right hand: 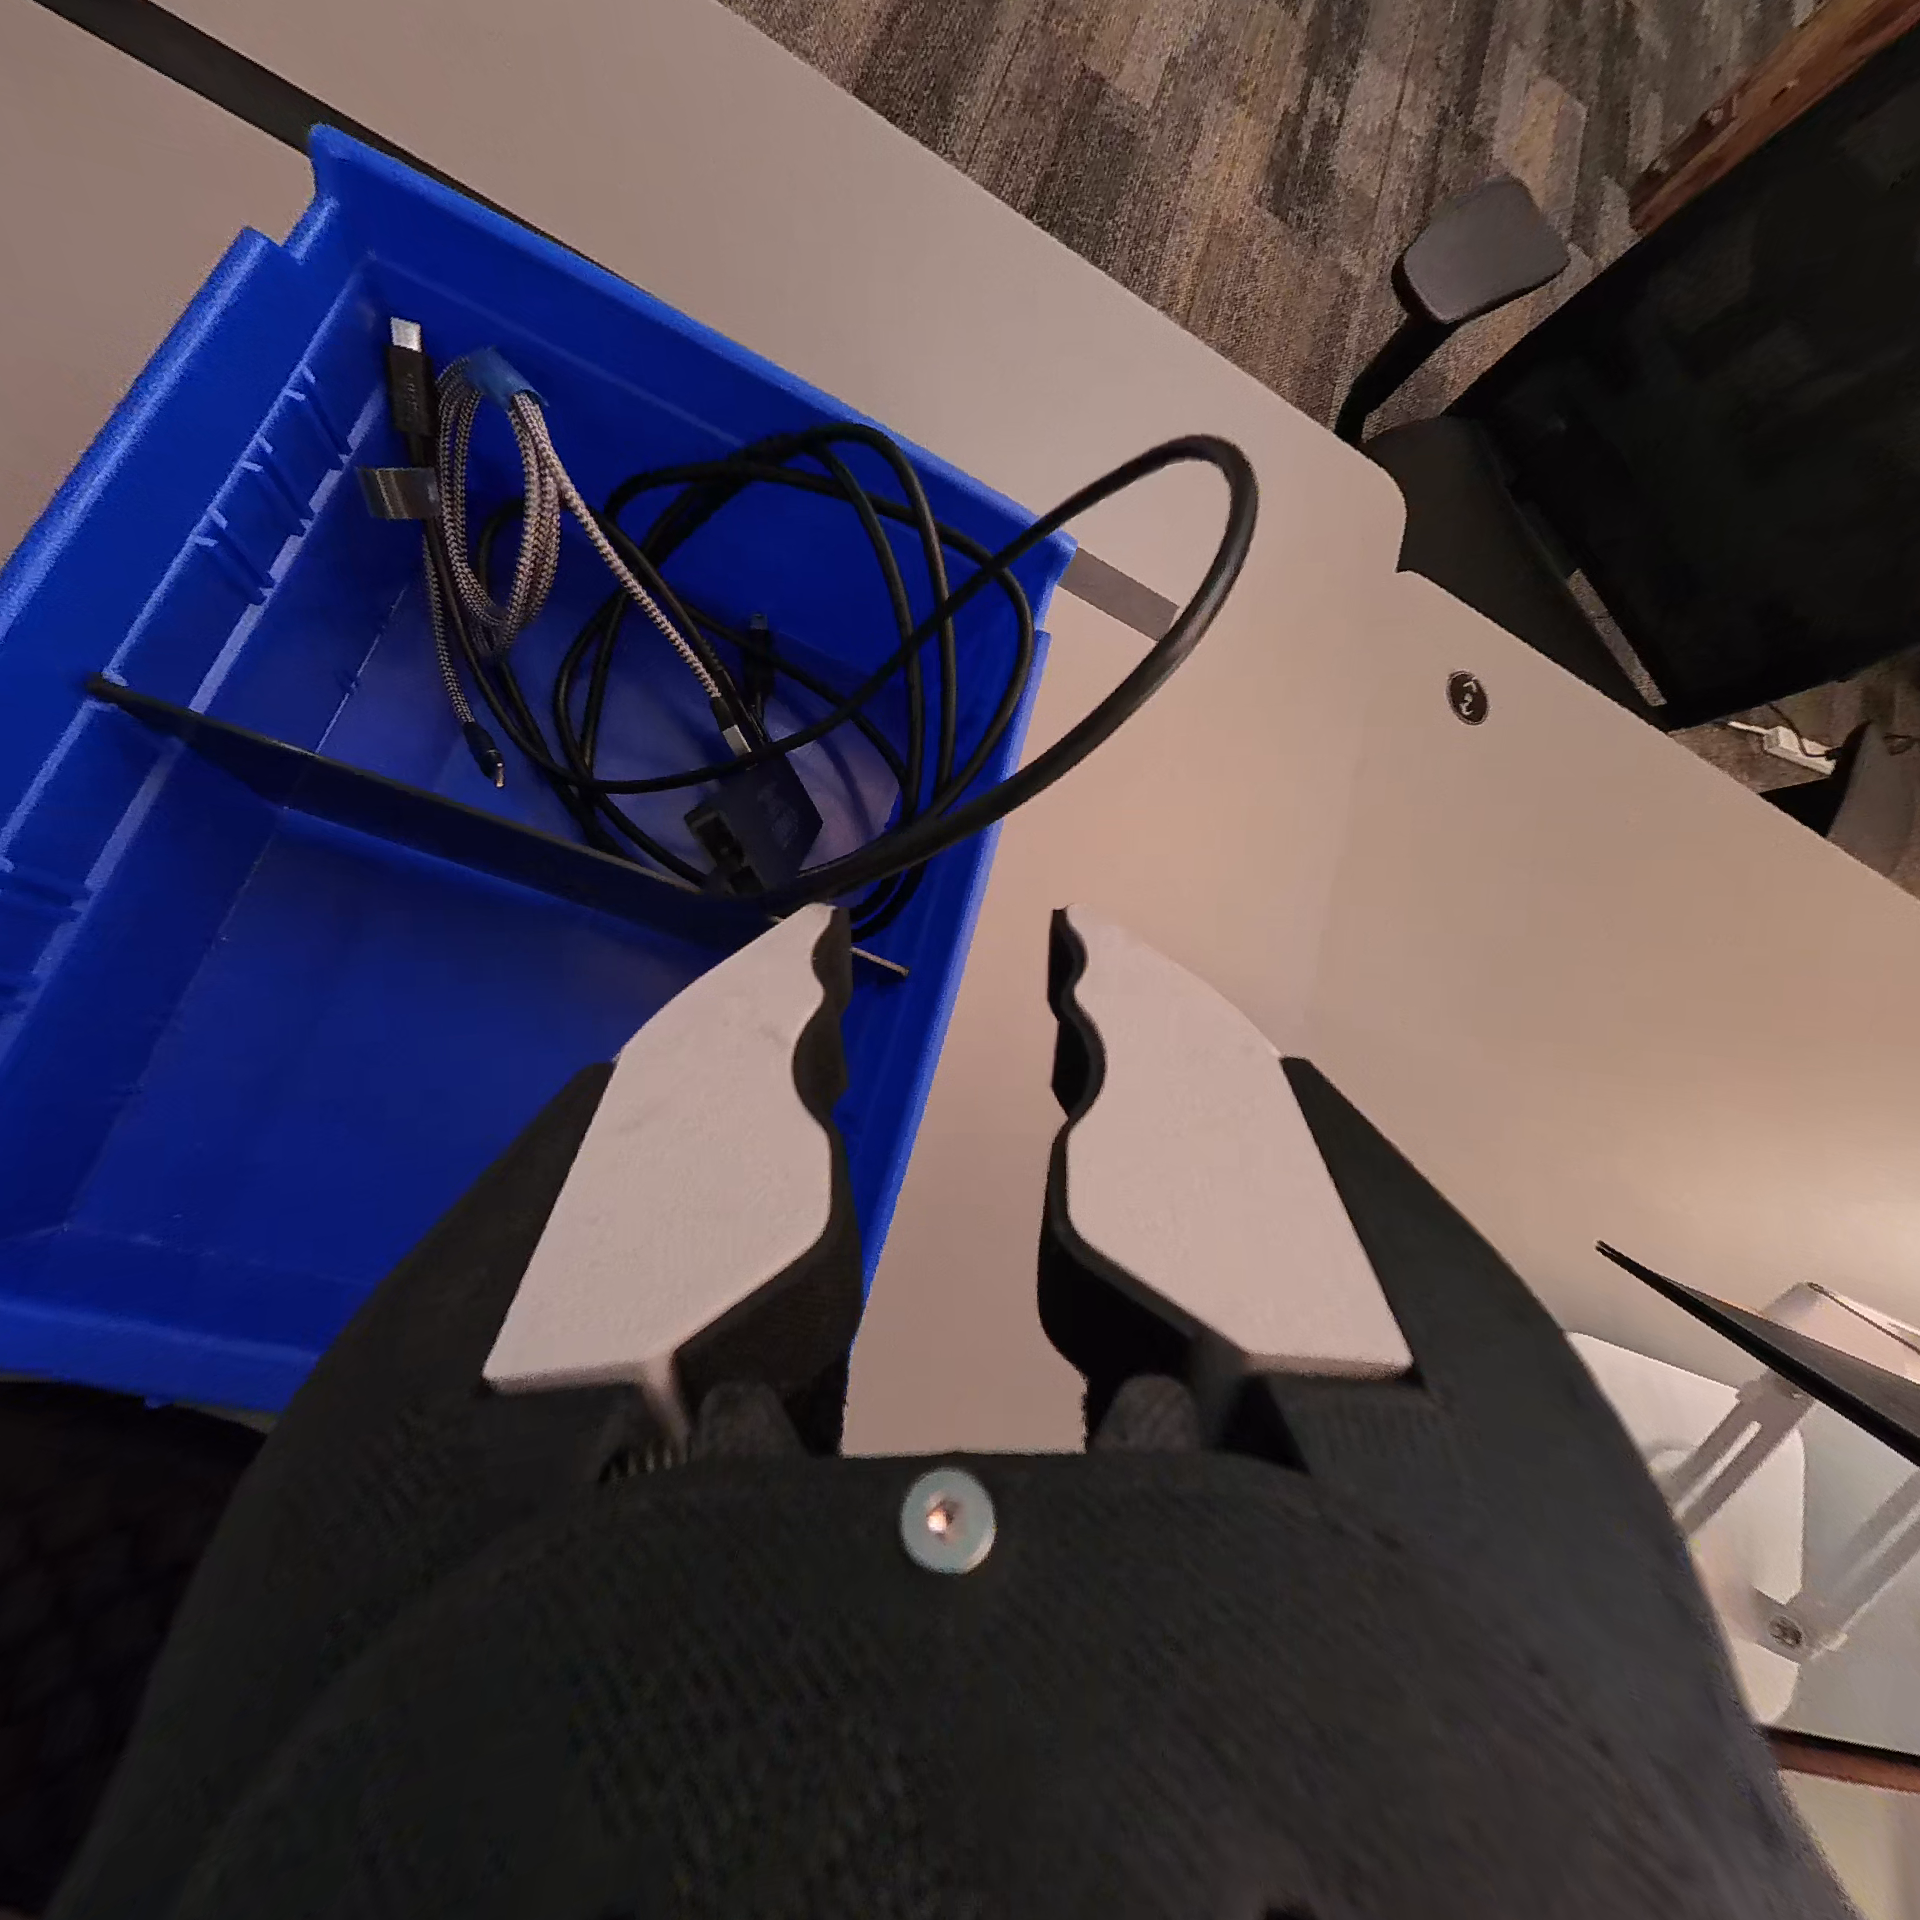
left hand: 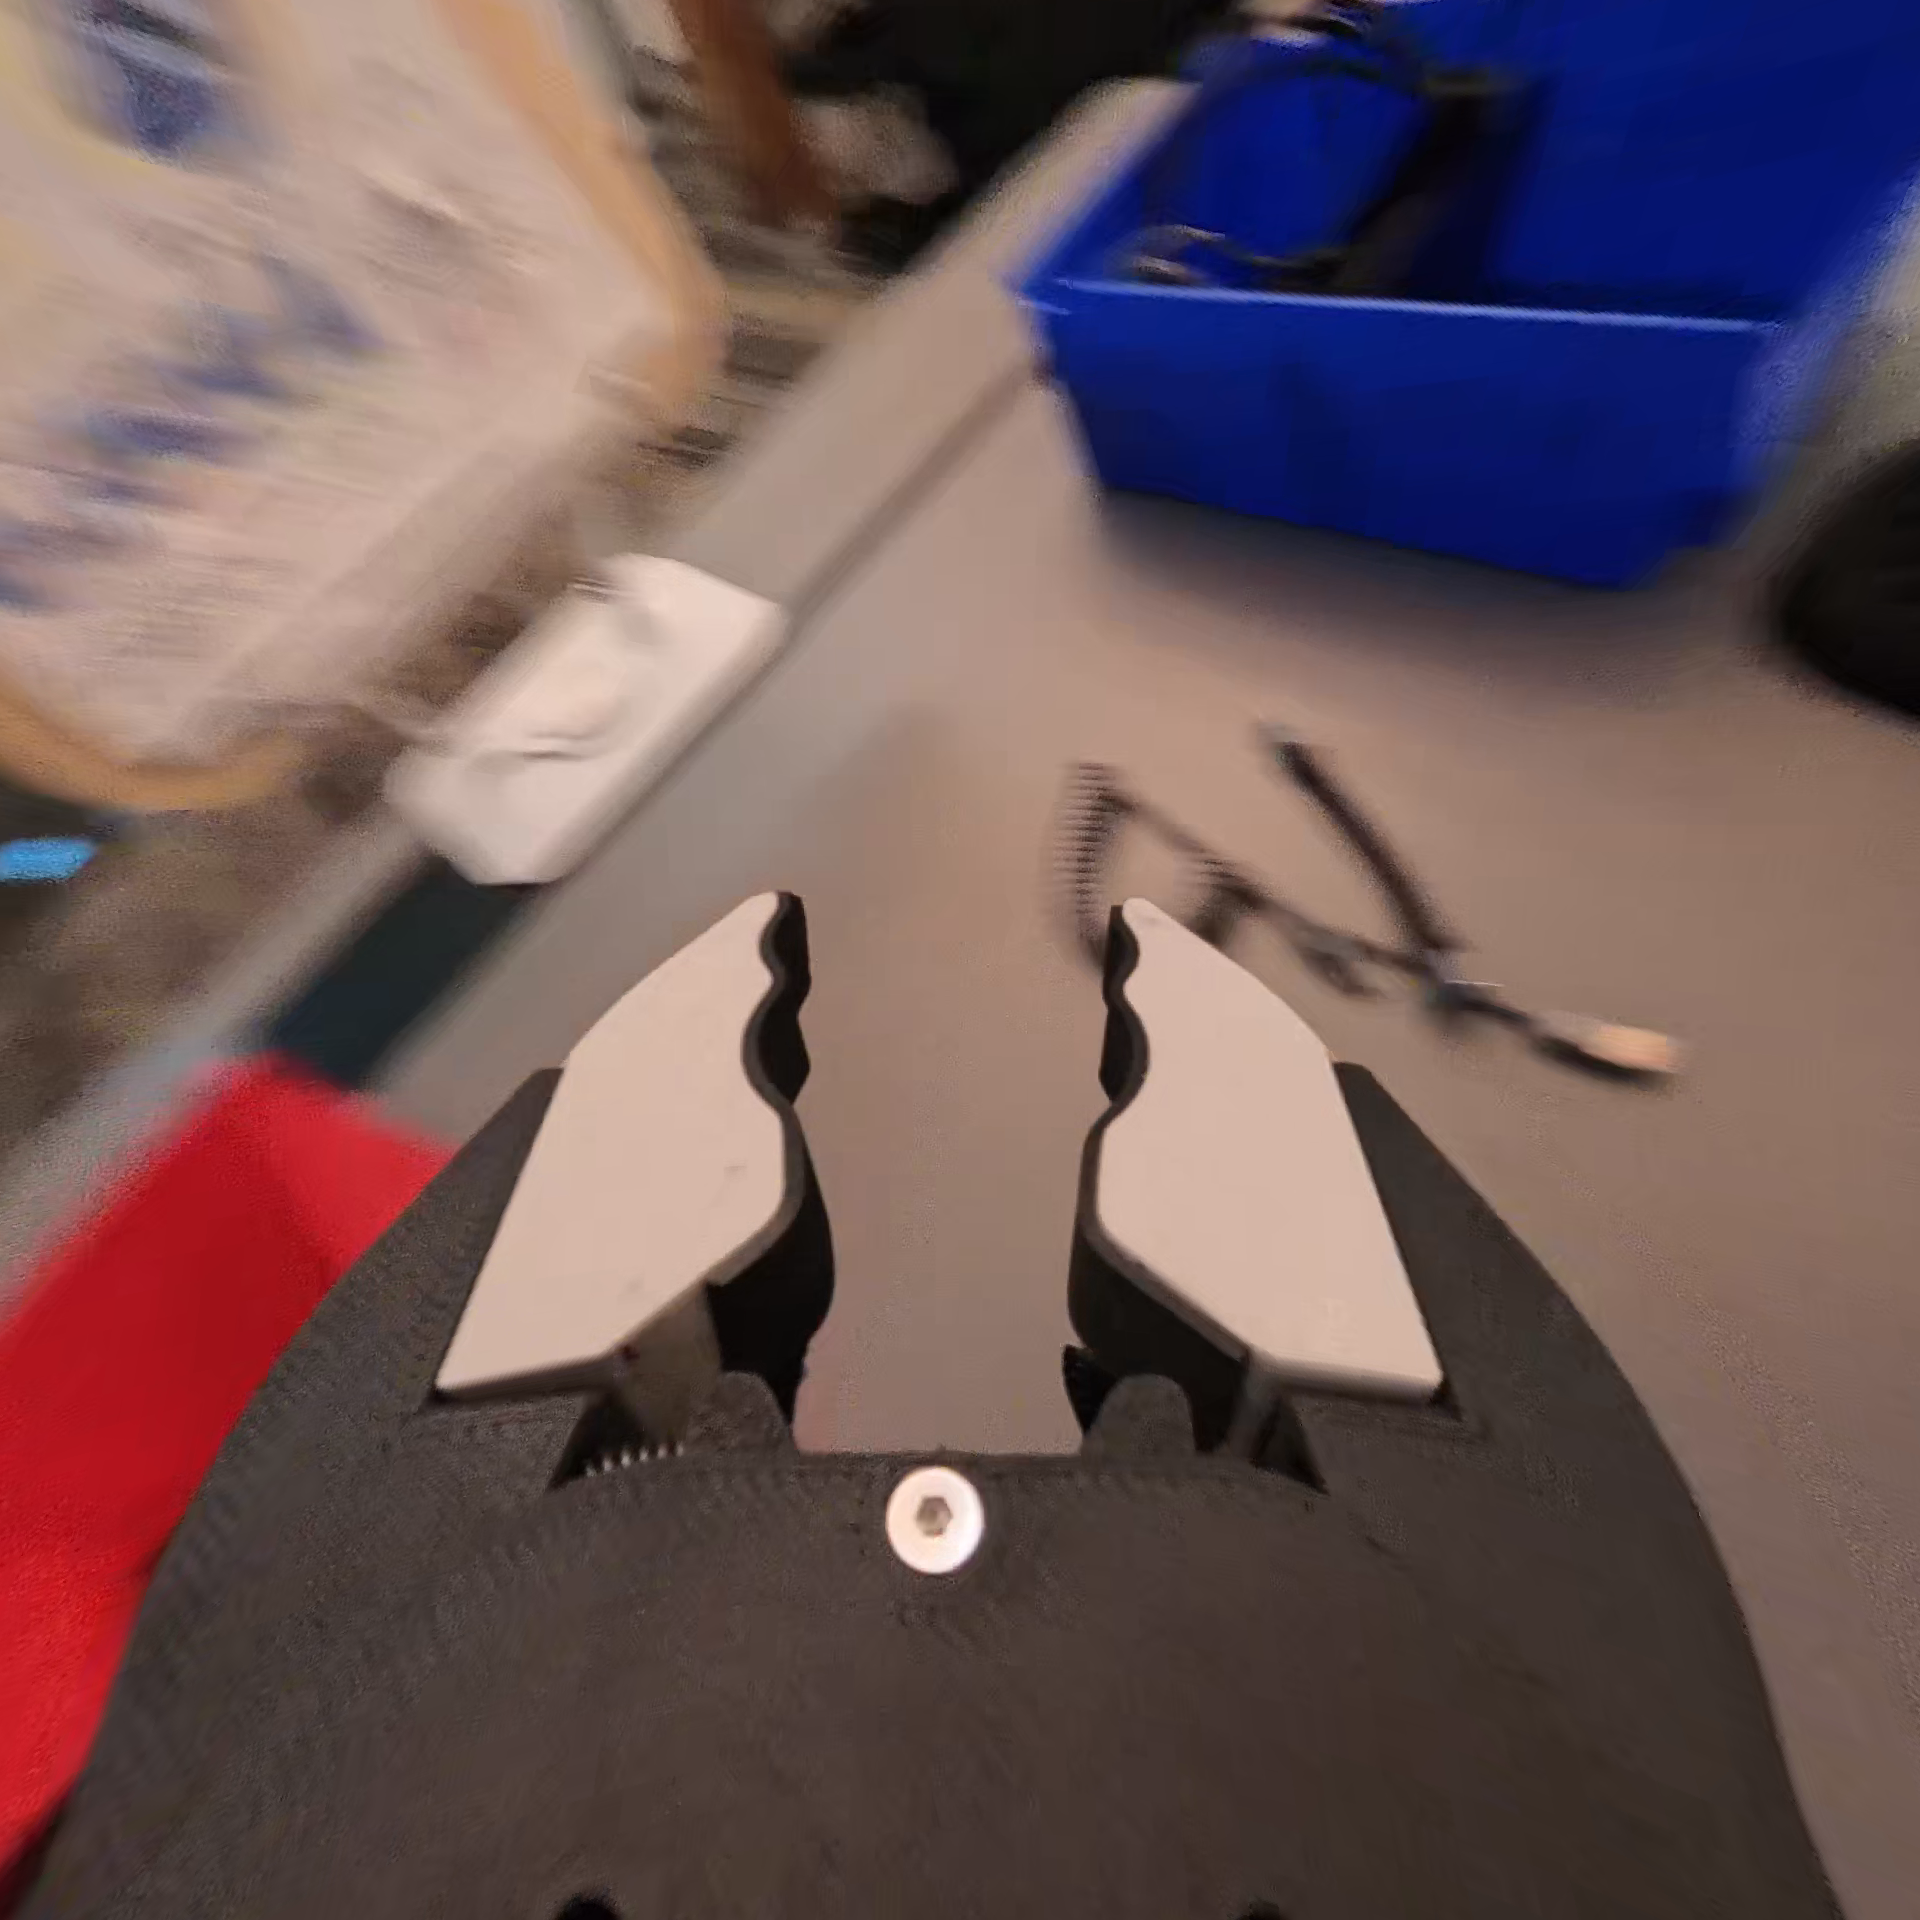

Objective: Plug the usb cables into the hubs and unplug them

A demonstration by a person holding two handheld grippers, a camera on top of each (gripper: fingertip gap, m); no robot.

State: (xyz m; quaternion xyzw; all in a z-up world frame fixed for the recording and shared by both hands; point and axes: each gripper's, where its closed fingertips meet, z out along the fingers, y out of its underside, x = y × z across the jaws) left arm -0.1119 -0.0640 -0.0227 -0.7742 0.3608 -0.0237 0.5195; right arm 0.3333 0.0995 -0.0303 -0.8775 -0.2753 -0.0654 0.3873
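Observation:
In the blurred left wrist view my left gripper (left hand: 958,914) is open and empty above the grey table (left hand: 935,665). A tangle of black cable with a silver plug (left hand: 1351,925) lies on the table just right of its tips. In the right wrist view my right gripper (right hand: 940,920) is open and empty over the near right corner of a blue bin (right hand: 260,1039). In the bin's far compartment lie coiled black cables (right hand: 831,623), a braided grey cable (right hand: 499,499) and a small dark hub (right hand: 758,826). One black cable loop (right hand: 1195,582) arcs out over the bin's rim.
The blue bin also shows at the back right in the left wrist view (left hand: 1403,416). A white box (left hand: 592,717) and a red object (left hand: 166,1351) sit past the table's left edge. A black office chair (right hand: 1714,416) stands beyond the table. A laptop stand (right hand: 1766,1455) is at right. There is about 45 cm between the tips of the two grippers.

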